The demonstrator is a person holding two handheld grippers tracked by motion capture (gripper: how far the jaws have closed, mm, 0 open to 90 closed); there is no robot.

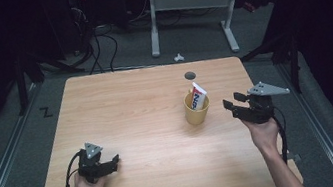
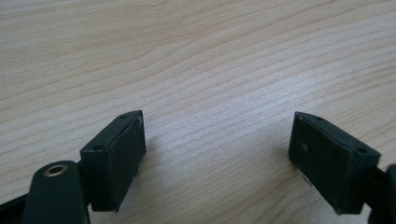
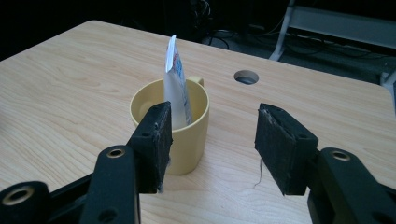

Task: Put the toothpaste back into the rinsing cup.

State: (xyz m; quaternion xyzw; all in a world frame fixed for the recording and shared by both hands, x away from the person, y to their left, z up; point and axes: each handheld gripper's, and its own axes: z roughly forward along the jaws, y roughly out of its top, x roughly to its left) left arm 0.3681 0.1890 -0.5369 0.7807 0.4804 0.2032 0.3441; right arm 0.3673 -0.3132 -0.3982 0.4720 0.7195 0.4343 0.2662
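At seven o'clock on the wooden table (image 1: 121, 110), we see the left gripper (image 1: 113, 161) resting low, jaws released over bare wood. Past centre, at two o'clock, a yellow mug (image 1: 196, 111) holds an upright toothpaste tube (image 1: 199, 96). Just beside it, at three o'clock, the right gripper (image 1: 232, 101) faces the mug, jaws apart, grasping nothing.

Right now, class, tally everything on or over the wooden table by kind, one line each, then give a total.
Yellow mug: 1
Toothpaste tube, standing in the mug: 1
Hand-held grippers: 2, the left gripper and the right gripper, both with jaws open and holding nothing
Total: 4
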